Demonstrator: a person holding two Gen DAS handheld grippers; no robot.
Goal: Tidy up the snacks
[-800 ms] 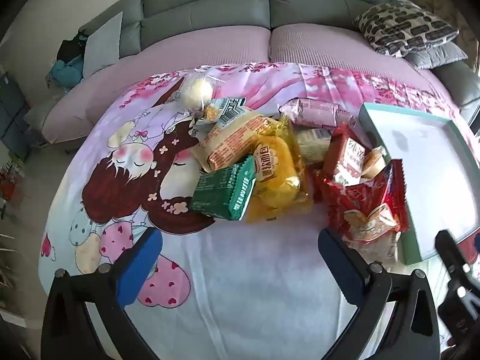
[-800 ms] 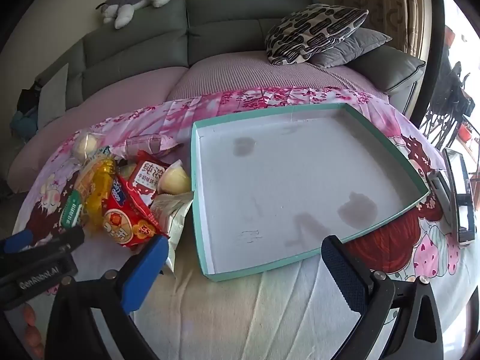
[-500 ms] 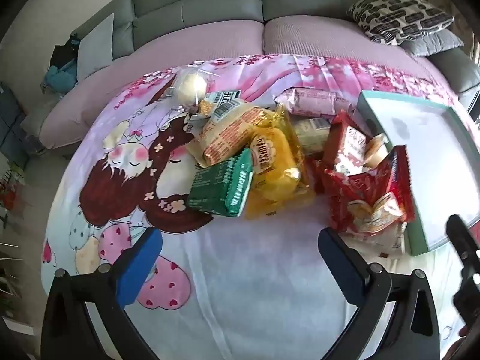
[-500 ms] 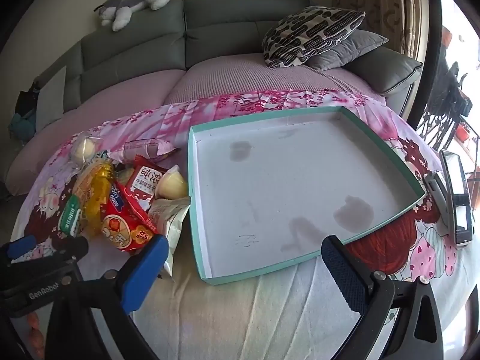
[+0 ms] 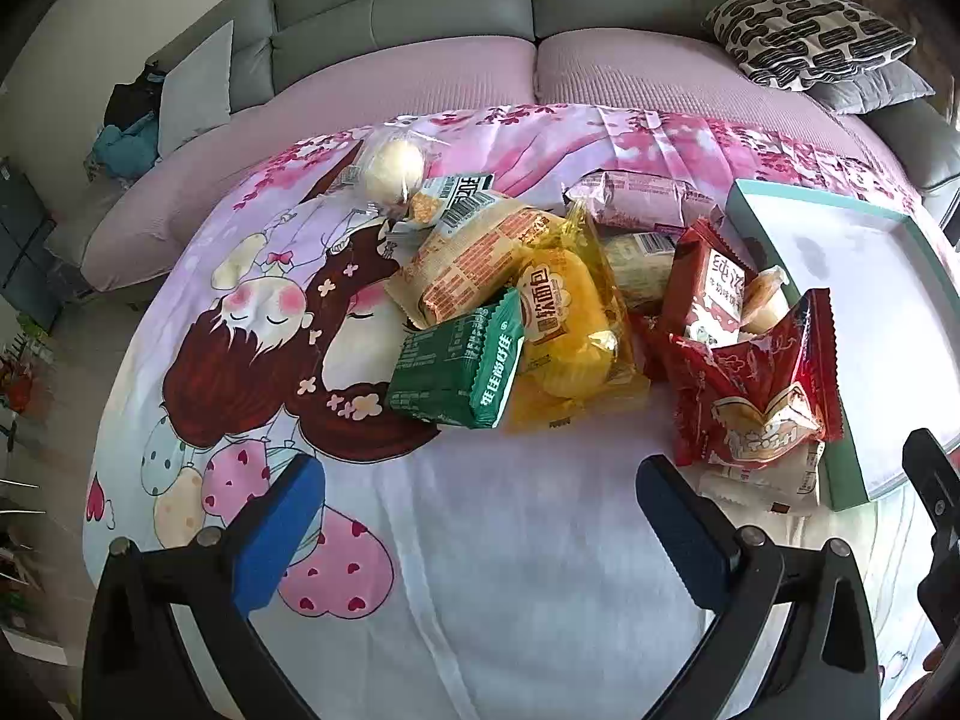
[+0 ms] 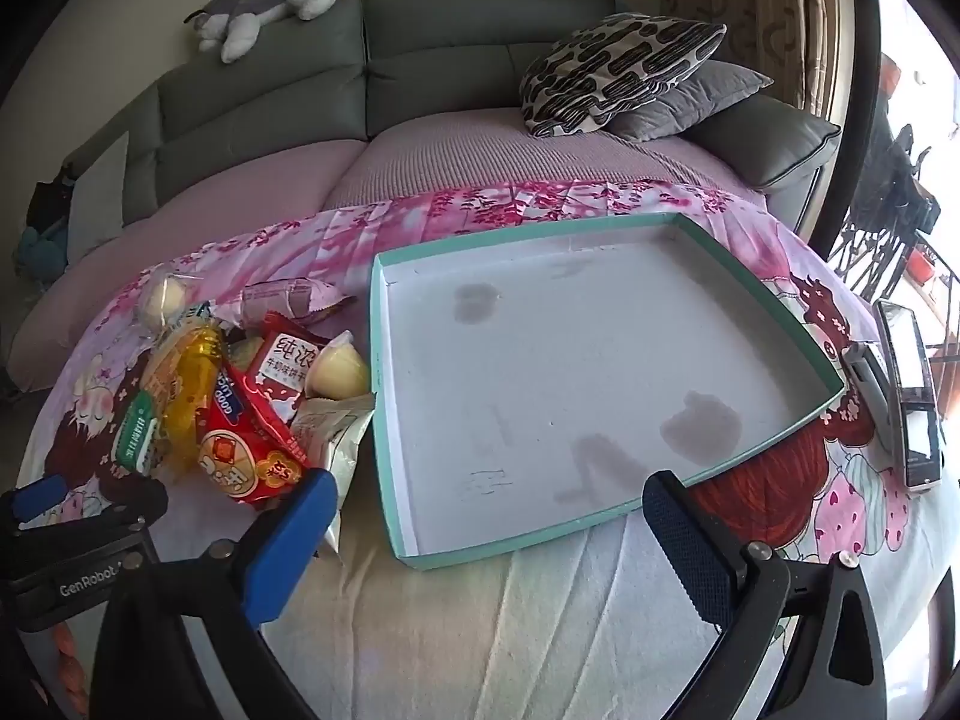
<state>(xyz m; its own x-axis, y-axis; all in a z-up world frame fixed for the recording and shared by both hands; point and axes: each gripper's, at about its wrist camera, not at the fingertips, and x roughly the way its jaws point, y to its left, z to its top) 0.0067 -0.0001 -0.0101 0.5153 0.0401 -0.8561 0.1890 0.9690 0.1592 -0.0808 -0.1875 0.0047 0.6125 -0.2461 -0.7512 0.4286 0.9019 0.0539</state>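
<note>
A pile of snack packets lies on the cartoon-print cloth: a green packet [image 5: 456,360], a yellow bread bag [image 5: 564,324], an orange-printed packet [image 5: 474,264], red packets [image 5: 756,396] and a round white bun [image 5: 396,165]. The pile also shows at the left of the right wrist view [image 6: 240,396]. A shallow teal-rimmed white tray [image 6: 384,420] lies right of the pile, with nothing in it. My left gripper [image 5: 480,516] is open and empty, just short of the green packet. My right gripper [image 6: 486,540] is open and empty over the tray's near edge.
A grey sofa [image 6: 480,42] with patterned cushions [image 6: 612,72] and a plush toy [image 6: 264,12] runs behind the table. A phone-like device [image 6: 912,396] lies at the table's right edge. The left gripper's body shows at the lower left of the right wrist view [image 6: 72,540].
Both grippers have drawn back slightly and tilted. The pile and the tray sit lower in the views. Nothing was picked up or moved.
</note>
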